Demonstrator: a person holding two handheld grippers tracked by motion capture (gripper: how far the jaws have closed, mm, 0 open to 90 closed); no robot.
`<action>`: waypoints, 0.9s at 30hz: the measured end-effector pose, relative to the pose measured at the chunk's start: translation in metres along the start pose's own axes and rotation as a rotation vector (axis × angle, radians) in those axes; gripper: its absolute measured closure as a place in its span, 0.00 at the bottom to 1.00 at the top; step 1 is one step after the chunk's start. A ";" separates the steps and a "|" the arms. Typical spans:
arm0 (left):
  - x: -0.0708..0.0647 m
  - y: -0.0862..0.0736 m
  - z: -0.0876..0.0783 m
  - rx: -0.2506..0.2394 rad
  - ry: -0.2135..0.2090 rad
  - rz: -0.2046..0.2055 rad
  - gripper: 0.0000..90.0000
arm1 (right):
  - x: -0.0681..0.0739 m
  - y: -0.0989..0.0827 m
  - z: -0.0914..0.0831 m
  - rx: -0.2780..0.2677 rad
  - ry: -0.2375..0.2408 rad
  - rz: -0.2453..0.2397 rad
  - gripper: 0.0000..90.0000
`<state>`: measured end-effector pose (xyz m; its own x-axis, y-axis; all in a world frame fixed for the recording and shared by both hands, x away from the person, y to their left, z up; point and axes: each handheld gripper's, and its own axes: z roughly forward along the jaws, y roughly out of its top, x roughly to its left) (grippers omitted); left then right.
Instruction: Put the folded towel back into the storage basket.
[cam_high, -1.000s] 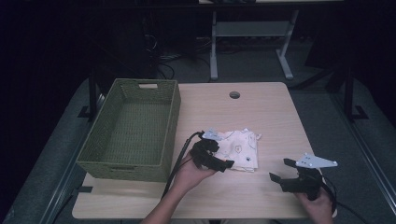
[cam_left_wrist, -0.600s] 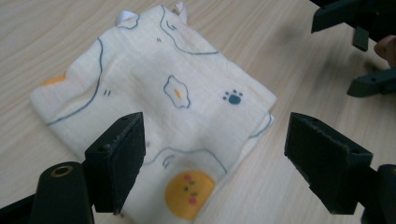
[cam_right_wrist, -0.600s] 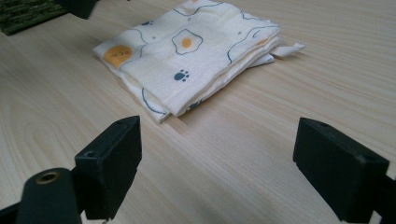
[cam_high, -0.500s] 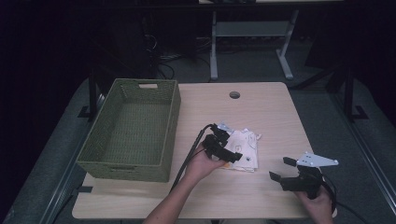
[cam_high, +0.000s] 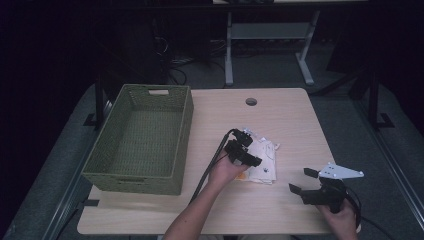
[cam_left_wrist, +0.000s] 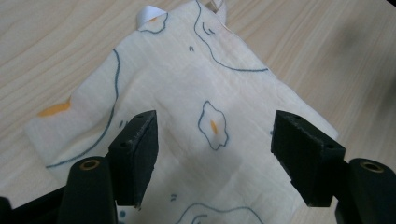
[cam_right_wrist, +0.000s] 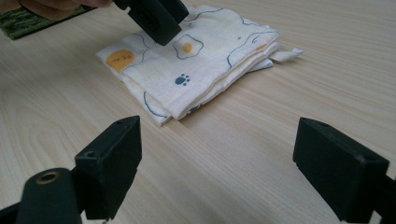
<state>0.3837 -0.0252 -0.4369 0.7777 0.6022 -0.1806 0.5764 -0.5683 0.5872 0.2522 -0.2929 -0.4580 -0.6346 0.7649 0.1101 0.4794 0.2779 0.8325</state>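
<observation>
Under left claw (cam_high: 248, 151), cloth (cam_left_wrist: 187, 116) (edges cropped)

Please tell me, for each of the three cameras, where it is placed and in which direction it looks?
High view: above the person's side, looking forward and down on the table, green basket, both forearms.
Left gripper view: on the left gripper, looking down at the folded cloth between its open jaws.
Right gripper view: on the right gripper, low over the table, facing the cloth and the left gripper.
Shared: all three show the cloth.
</observation>
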 end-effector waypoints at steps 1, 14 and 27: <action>-0.001 0.001 0.002 0.011 0.004 0.005 0.38 | 0.000 0.000 0.000 -0.003 0.001 0.002 0.17; -0.007 -0.006 0.018 0.046 0.130 0.048 0.54 | -0.001 0.000 -0.003 -0.010 -0.012 -0.007 0.17; -0.008 -0.010 0.015 0.030 0.175 0.081 0.82 | 0.001 0.001 -0.003 -0.004 -0.017 -0.015 0.17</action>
<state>0.3753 -0.0333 -0.4535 0.7677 0.6407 0.0073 0.5234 -0.6336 0.5698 0.2501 -0.2933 -0.4559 -0.6313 0.7705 0.0881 0.4673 0.2872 0.8362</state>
